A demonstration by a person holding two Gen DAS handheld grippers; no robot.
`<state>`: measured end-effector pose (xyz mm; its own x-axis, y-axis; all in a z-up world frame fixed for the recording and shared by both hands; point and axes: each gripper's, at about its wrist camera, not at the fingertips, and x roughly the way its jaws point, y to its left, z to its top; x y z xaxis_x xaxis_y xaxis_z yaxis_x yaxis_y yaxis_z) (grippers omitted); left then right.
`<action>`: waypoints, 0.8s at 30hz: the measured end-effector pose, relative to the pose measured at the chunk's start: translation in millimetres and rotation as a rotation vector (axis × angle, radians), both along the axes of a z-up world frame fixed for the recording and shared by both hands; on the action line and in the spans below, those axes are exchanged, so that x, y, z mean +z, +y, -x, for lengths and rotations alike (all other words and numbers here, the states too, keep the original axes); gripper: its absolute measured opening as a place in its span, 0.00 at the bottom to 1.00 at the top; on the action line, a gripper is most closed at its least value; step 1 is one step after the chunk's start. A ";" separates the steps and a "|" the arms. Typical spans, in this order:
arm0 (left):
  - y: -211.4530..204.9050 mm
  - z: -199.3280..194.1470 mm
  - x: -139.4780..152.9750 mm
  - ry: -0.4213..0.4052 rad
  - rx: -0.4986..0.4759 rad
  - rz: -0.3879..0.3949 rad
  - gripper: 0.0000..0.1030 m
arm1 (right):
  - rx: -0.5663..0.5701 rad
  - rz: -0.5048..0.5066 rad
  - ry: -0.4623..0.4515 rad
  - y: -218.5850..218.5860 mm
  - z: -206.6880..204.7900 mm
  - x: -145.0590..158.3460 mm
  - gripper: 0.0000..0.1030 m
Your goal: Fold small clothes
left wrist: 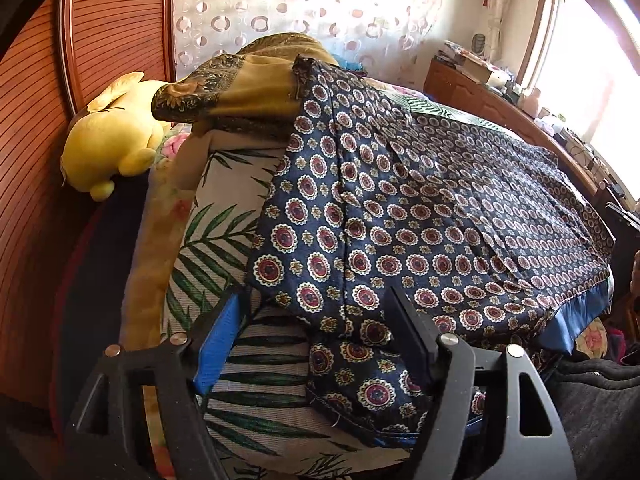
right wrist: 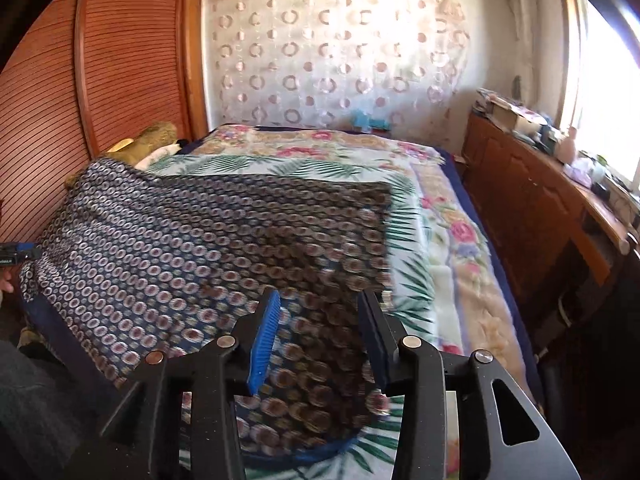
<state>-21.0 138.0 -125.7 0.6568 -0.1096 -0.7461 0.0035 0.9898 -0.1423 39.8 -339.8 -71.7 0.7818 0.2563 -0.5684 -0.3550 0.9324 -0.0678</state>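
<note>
- No writing I can read anywhere.
- My left tongs [left wrist: 316, 340] stand wide, one ribbed blue pad showing, nothing pinched.
- The navy medallion-print garment [left wrist: 420, 216], thin and creased with a plain blue hem, lies spread on the bed [right wrist: 440, 216].
- My right tongs [right wrist: 320, 340] gape partway over its near corner, not gripping.
- The bed's cover is palm-leaf and floral.
</note>
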 end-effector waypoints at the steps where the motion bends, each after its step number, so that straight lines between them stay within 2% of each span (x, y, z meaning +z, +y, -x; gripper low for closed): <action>1: -0.5 -0.2 -0.3 0.001 0.001 -0.001 0.71 | 0.012 0.000 0.006 5.8 -1.1 -2.9 0.41; 9: -0.5 -0.5 -2.7 0.009 0.011 -0.002 0.71 | 0.061 0.014 0.072 35.1 -18.2 -30.8 0.41; 14: -1.4 2.8 -3.7 -0.005 0.020 0.007 0.70 | 0.049 0.030 0.116 29.1 -32.0 -50.4 0.41; 21: -3.1 6.8 -3.0 -0.011 0.027 0.001 0.55 | 0.044 0.023 0.103 20.7 -38.6 -61.6 0.48; 24: -5.5 7.9 -3.5 -0.011 0.023 -0.009 0.54 | 0.048 0.039 0.085 22.9 -31.9 -65.4 0.51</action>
<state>-28.9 132.5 -129.2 0.6672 -0.0878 -0.7397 -0.0176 0.9909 -0.1335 71.7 -316.8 -137.1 0.7176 0.2689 -0.6424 -0.4055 0.9113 -0.0715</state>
